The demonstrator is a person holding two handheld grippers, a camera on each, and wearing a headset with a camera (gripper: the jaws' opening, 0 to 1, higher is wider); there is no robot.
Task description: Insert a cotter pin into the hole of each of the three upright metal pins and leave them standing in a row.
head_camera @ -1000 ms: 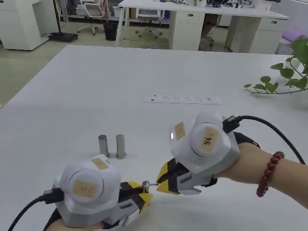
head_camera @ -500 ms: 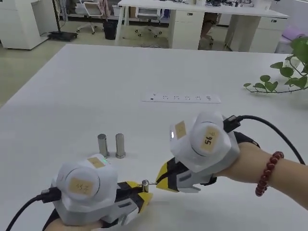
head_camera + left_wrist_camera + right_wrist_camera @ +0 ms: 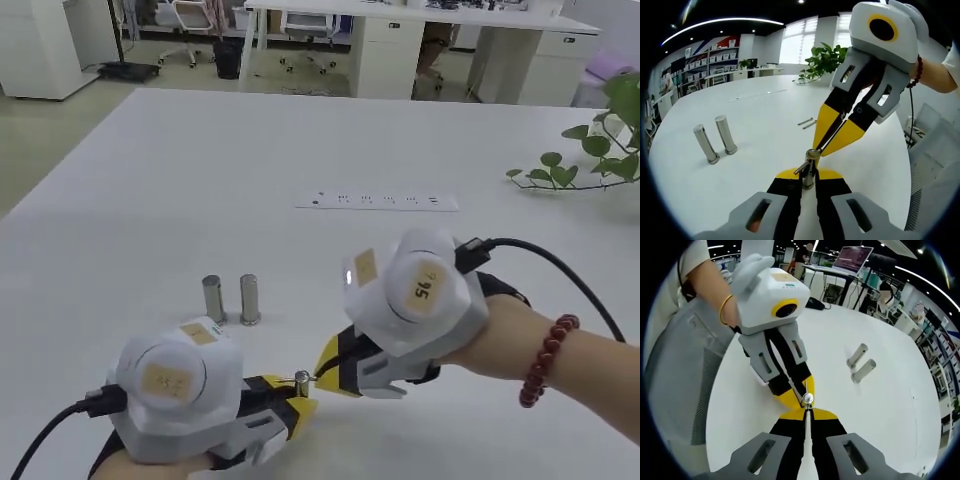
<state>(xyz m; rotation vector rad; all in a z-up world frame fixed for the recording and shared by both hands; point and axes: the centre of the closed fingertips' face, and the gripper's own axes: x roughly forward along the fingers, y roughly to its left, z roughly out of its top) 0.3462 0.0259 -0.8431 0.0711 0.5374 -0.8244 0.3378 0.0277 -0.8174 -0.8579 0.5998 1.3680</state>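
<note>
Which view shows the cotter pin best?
The left gripper view: the cotter pin crosses the metal pin side-on. The right gripper view shows a thin line between its jaws; the head view, a sliver.

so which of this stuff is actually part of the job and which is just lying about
Part of the job:
- left hand-held gripper, shut on the held metal pin
- right hand-held gripper, shut on the cotter pin
- standing metal pin and second standing metal pin
- what look like spare cotter pins

Just lying about:
- power strip
- plant
</note>
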